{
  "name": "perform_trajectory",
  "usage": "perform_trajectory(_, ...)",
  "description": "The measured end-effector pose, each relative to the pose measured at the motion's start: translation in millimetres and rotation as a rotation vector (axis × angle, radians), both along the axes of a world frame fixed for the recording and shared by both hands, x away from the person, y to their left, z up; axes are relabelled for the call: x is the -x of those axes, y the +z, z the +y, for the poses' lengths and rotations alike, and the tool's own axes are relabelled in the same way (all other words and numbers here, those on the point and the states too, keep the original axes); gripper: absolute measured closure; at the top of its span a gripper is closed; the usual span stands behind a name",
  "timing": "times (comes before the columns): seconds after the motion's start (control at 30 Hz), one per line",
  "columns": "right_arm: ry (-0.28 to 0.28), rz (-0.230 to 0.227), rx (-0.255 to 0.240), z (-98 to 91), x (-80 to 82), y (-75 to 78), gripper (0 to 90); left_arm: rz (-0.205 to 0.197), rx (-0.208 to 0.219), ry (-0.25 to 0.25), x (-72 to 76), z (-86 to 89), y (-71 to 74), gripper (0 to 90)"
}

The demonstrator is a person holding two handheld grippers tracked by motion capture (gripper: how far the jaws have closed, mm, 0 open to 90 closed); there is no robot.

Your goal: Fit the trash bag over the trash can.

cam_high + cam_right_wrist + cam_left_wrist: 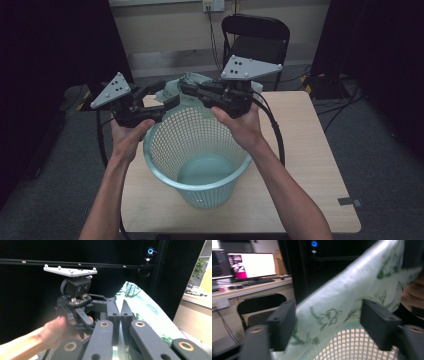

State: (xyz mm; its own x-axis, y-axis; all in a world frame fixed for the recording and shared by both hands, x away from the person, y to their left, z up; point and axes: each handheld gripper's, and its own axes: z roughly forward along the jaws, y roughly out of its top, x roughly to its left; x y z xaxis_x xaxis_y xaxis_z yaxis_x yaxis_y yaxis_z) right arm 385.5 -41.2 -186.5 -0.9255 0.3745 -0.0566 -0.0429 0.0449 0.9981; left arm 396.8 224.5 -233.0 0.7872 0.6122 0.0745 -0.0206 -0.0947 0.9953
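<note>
A pale green mesh basket (200, 145) stands upright on the wooden table (310, 150). Over its far rim hangs a thin plastic bag (192, 80) with a green leaf print. My right gripper (185, 89) is shut on the bag's edge; in the right gripper view its jaws (120, 307) meet with the film (142, 305) pinched between them. My left gripper (162, 95) hovers at the basket's far left rim. Its jaws (329, 307) stand apart with the bag (352, 290) running between them, not pressed, and the basket mesh (347, 345) below.
A black folding chair (255, 37) stands behind the table. Cables lie on the floor at the right (335, 95). A small strip of tape (350, 202) sits near the table's front right corner. A lit monitor (249, 265) stands on a desk in the left gripper view.
</note>
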Motion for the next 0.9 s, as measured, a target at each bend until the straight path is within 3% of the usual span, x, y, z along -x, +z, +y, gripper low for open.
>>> perform_trajectory(0.03,0.006,0.003,-0.002,1.2,-0.4,-0.4,90.0,-0.007,-0.006,-0.013,0.9,-0.2,0.0,46.9)
perform_trajectory(0.07,0.016,0.011,0.003,3.0,-0.9,-1.5,90.0,-0.012,-0.017,-0.005,2.6,-0.3,1.0,68.7)
perform_trajectory(0.1,0.016,0.011,0.003,3.0,-0.9,-1.5,90.0,-0.012,-0.017,-0.005,2.6,-0.3,1.0,77.1)
perform_trajectory(0.13,0.015,0.009,0.008,3.5,-0.3,-1.9,90.0,-0.01,-0.022,-0.019,3.0,-0.2,1.7,77.1)
perform_trajectory(0.17,0.01,0.008,0.009,3.3,0.8,-2.1,85.7,-0.012,-0.025,-0.023,3.9,0.0,2.1,86.4)
perform_trajectory(0.2,-0.013,0.009,0.005,0.7,2.8,-1.4,72.5,-0.009,-0.022,-0.034,4.8,1.0,2.6,90.0)
perform_trajectory(0.23,-0.013,0.009,0.005,0.7,2.8,-1.4,72.5,-0.006,-0.011,-0.042,6.2,2.5,2.9,90.0)
perform_trajectory(0.27,-0.03,0.003,0.019,-7.5,4.4,-1.5,61.5,-0.009,-0.001,-0.049,10.9,7.4,3.6,90.0)
perform_trajectory(0.33,-0.069,-0.002,0.036,-16.3,4.2,-3.8,50.9,-0.016,-0.006,-0.048,15.5,13.6,4.8,90.0)
perform_trajectory(0.43,-0.076,0.011,0.048,-28.5,1.3,-9.3,46.5,-0.016,-0.002,-0.045,18.8,20.5,5.6,90.0)
perform_trajectory(0.47,-0.109,0.028,0.061,-41.3,-1.8,-18.2,42.4,-0.011,0.024,-0.052,20.4,28.3,5.4,90.0)
perform_trajectory(0.63,-0.157,0.057,0.099,-52.9,-8.4,-36.4,38.2,-0.001,0.058,-0.074,20.3,38.8,5.2,90.0)
perform_trajectory(0.67,-0.147,0.09,0.122,-53.2,-16.4,-46.6,37.4,0.003,0.075,-0.079,20.0,40.1,5.3,90.0)
perform_trajectory(0.73,-0.151,0.095,0.133,-52.0,-19.2,-49.5,37.2,0.006,0.081,-0.08,19.7,41.1,5.7,90.0)
perform_trajectory(0.8,-0.107,0.107,0.169,-47.3,-24.8,-59.4,66.5,0.007,0.076,-0.086,21.3,40.4,6.5,90.0)
perform_trajectory(0.83,-0.107,0.107,0.169,-47.3,-24.8,-59.4,66.5,0.007,0.076,-0.086,21.3,40.4,6.5,90.0)
perform_trajectory(0.87,-0.085,0.109,0.154,-49.2,-21.9,-62.8,86.9,0.009,0.088,-0.105,24.5,41.0,8.1,90.0)
perform_trajectory(0.9,-0.085,0.109,0.154,-49.2,-21.9,-62.8,86.9,0.009,0.088,-0.105,24.5,41.0,8.1,90.0)
